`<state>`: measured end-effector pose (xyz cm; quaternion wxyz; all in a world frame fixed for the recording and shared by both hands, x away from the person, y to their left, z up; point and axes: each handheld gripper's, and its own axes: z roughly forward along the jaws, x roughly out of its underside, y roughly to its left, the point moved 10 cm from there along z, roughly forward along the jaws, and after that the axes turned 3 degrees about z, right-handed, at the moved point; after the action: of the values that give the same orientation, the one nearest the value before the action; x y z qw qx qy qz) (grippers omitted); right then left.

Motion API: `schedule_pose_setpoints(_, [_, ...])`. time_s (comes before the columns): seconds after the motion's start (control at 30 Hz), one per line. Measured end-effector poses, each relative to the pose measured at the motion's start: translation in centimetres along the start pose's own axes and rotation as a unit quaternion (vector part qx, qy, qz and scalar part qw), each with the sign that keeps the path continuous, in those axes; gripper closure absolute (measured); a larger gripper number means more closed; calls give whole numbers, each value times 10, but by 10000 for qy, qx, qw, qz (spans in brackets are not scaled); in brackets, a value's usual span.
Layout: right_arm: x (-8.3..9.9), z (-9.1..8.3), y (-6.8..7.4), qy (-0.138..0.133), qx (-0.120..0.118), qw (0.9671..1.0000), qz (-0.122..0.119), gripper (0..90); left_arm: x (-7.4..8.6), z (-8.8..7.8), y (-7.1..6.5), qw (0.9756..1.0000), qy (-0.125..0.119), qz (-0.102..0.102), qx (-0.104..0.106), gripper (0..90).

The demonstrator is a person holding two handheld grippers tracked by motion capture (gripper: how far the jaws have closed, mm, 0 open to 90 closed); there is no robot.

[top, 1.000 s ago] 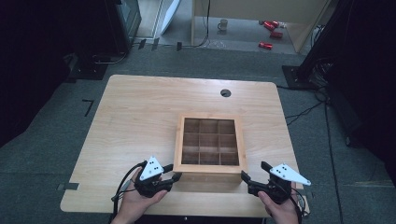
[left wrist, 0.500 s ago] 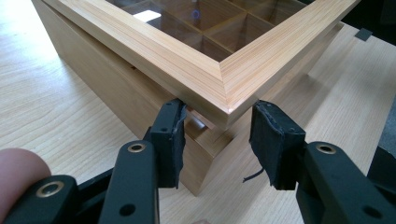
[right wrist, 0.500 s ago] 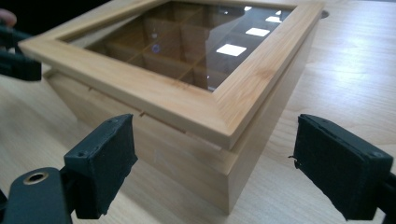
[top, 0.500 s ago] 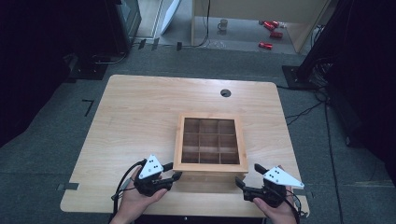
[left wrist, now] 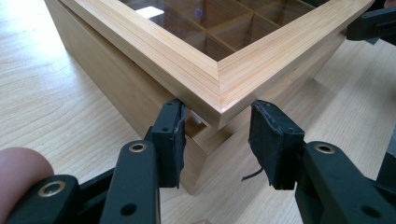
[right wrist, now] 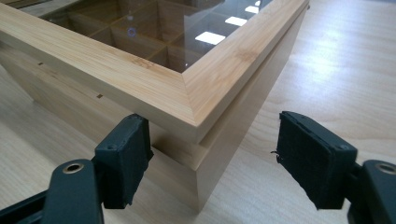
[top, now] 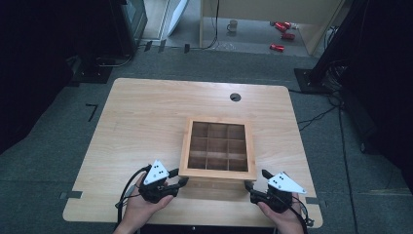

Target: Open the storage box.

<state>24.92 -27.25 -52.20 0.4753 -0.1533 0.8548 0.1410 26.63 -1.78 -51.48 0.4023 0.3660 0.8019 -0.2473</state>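
Note:
A square wooden box [top: 217, 172] with a glass-paned lid and a grid of compartments sits on the near half of the table. My left gripper [top: 183, 182] is open at the box's near left corner. In the left gripper view, that corner of the lid [left wrist: 261, 60] pokes between the open jaws of the left gripper [left wrist: 217, 128], and a narrow gap shows under the lid. My right gripper [top: 249, 185] is open at the near right corner. In the right gripper view, the right gripper [right wrist: 212, 149] straddles the lid [right wrist: 116, 79] and the base corner without touching them.
The light wooden table [top: 146, 122] has a round cable hole [top: 235, 97] at the back. Bare tabletop lies left of and behind the box. The table's front edge is just behind both hands. Dark stands, cables and red items [top: 277, 47] lie on the floor beyond.
My right gripper has moved left and slightly forward to the box's near right corner. The left gripper has stayed at the near left corner.

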Motion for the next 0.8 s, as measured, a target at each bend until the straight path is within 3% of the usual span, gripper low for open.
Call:
schedule_pose_setpoints(0.3, [-6,-3,1,-302,283,9986,-344,269,-3,-2,1,9999,-108,-54,31,555])
schedule_pose_setpoints(0.5, [-15,-7,1,-511,258,9976,-396,269,3,-7,6,10000,-35,-56,43,500])
schedule_pose_setpoints(0.6, [-18,-8,1,-568,232,9971,-447,269,10,-10,12,10000,44,7,-73,440])
schedule_pose_setpoints(0.63, [-23,-9,1,-611,205,9963,-566,268,17,-14,22,9997,108,-59,-232,409])
schedule_pose_setpoints(0.67, [-24,-9,1,-628,211,9959,-618,268,17,-14,22,9997,108,-59,-232,384])
schedule_pose_setpoints(0.7, [-27,-9,1,-653,221,9950,-723,268,25,-18,34,9989,165,-169,-394,357])
schedule_pose_setpoints(0.8, [-31,-9,2,-695,245,9925,-980,269,39,-24,52,9966,338,-344,-668,265])
